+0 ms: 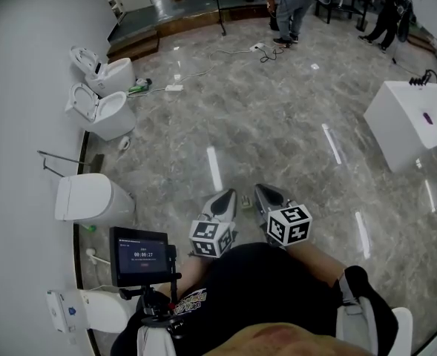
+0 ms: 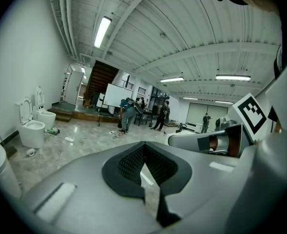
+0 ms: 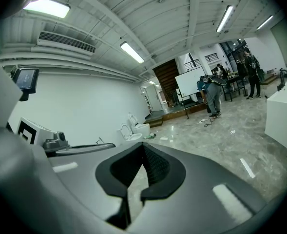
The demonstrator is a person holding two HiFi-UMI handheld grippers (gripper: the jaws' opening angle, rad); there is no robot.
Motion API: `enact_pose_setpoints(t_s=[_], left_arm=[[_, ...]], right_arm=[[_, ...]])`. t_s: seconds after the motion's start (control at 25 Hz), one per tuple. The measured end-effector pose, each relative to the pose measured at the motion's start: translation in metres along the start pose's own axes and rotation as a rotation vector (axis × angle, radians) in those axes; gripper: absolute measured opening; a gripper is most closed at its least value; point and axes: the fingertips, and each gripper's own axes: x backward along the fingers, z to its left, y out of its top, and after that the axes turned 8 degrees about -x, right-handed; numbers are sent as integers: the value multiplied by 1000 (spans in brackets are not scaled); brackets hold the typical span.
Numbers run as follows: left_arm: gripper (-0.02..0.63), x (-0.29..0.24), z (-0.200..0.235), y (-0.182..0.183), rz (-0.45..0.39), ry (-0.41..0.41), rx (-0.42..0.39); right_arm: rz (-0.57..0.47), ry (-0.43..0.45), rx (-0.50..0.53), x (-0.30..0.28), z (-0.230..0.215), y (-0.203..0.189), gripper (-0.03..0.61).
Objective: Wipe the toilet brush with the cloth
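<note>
Nearest, the person's black-shirted torso [image 1: 277, 288] is filling the bottom of the head view, with a small black monitor [image 1: 139, 256] glowing at the left. Just ahead, the grey left gripper [image 1: 224, 199] and the grey right gripper [image 1: 265, 193] are pointing side by side over the grey marbled floor [image 1: 277, 124]. Each is pressing its jaws together, pinching nothing. By the left wall, what looks like the thin white toilet brush [image 1: 92, 255] is resting near a small green object [image 1: 90, 228], well apart from both grippers. Beyond it, a white toilet with its lid down [image 1: 92, 197] is standing. Farther on, a white open-lidded toilet [image 1: 107, 113] and a second open toilet [image 1: 110, 74] behind it are showing plain white bowls. At the right, a white box-shaped stand [image 1: 403, 136] is carrying a small purple item [image 1: 428, 117]. Farthest, several people [image 1: 288, 10] are standing.
</note>
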Motion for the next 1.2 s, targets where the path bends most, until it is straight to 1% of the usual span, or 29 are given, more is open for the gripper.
enact_pose_setpoints(t_s=[1.2], left_arm=[[12, 0, 0, 0, 5, 2, 3]], right_arm=[[3, 18, 32, -1, 5, 1, 2]])
